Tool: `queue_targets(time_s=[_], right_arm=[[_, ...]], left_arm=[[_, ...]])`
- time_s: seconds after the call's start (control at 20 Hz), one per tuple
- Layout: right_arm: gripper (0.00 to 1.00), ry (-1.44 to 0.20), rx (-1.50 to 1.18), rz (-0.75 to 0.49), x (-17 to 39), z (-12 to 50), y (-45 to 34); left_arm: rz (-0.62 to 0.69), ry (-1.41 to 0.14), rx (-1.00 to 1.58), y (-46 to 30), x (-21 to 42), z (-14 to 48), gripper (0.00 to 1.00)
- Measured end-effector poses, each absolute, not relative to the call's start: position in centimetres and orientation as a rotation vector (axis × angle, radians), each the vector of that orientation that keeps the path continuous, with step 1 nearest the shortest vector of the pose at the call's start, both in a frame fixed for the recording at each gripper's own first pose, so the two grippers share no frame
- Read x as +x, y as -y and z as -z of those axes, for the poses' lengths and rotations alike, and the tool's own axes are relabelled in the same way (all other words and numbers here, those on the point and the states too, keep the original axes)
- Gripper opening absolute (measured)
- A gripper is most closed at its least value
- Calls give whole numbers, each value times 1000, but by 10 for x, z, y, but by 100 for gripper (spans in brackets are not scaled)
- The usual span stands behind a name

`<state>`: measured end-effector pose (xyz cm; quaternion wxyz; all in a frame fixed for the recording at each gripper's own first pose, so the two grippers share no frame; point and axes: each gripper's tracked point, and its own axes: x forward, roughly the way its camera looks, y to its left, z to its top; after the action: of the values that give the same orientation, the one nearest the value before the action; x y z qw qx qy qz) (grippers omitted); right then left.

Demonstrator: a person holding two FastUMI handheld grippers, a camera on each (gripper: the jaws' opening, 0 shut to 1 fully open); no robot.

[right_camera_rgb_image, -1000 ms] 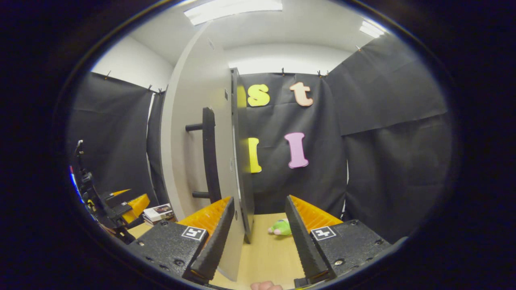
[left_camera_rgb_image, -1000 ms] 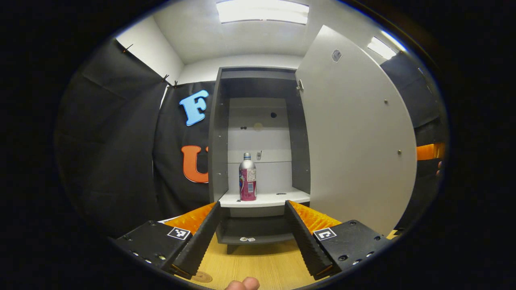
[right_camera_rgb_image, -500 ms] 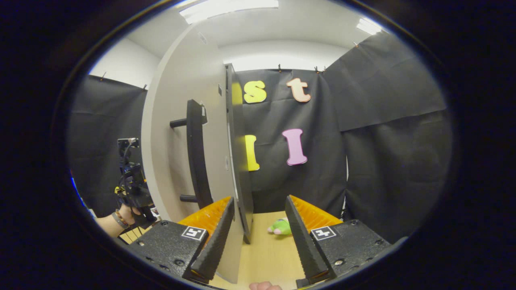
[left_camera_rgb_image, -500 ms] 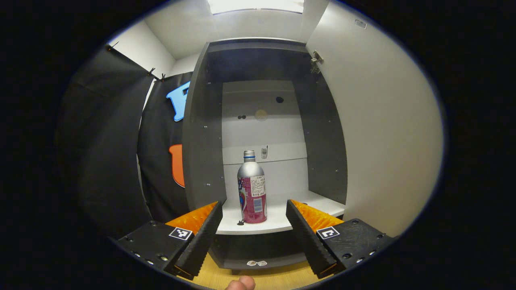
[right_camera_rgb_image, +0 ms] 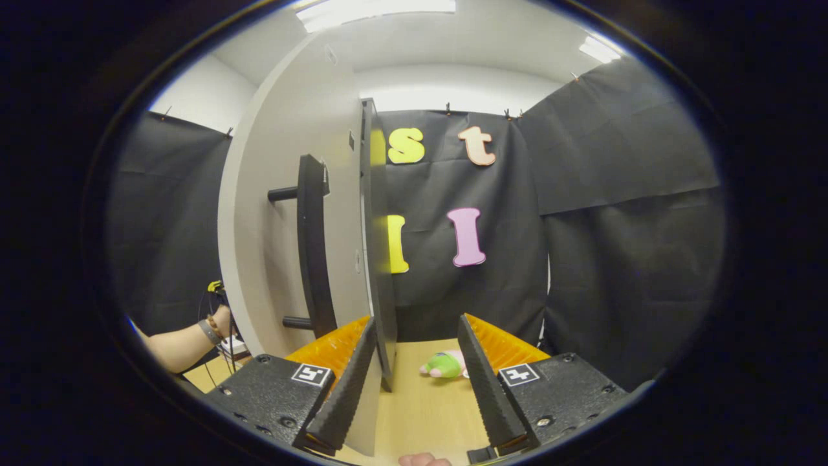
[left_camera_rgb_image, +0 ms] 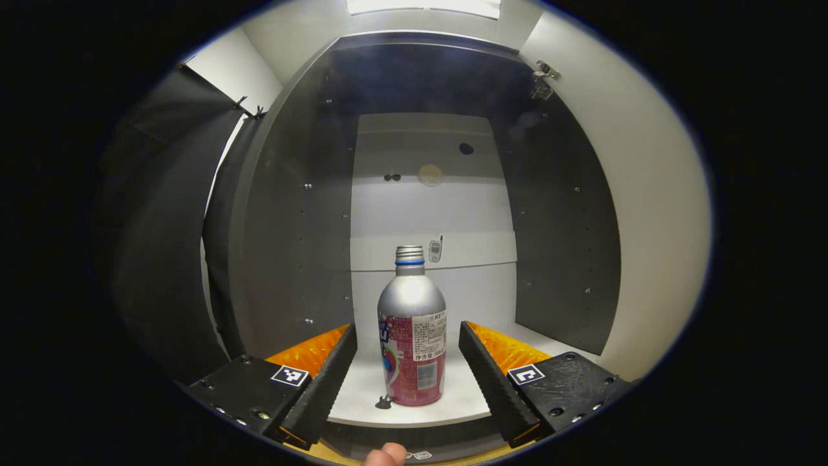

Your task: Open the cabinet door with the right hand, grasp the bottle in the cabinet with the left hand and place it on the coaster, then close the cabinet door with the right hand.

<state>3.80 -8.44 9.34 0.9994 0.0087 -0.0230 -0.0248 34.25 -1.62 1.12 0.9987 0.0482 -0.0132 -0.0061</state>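
Closer now, left gripper [left_camera_rgb_image: 407,382] flanks smooth metal bottle [left_camera_rgb_image: 412,336]

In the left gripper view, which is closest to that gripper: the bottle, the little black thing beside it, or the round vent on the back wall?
1. Small black object, at the shelf's front edge, left of the bottle.
2. Bottle, upright between the left gripper's fingers; close to the first.
3. Round vent, high on the back wall.

The bottle [left_camera_rgb_image: 412,336] hides part of the shelf [left_camera_rgb_image: 466,401]; the small dark thing [left_camera_rgb_image: 383,403] beside it is too small to tell.
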Motion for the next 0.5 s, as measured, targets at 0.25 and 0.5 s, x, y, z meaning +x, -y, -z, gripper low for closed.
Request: queue_targets(time_s=[0.25,0.5], right_arm=[[81,44,19,63,41,-92,85],[80,37,26,70,47,-91,88]], left_arm=[[12,40,84,17,361,-11,96],[55,42,82,26,365,-13,96]])
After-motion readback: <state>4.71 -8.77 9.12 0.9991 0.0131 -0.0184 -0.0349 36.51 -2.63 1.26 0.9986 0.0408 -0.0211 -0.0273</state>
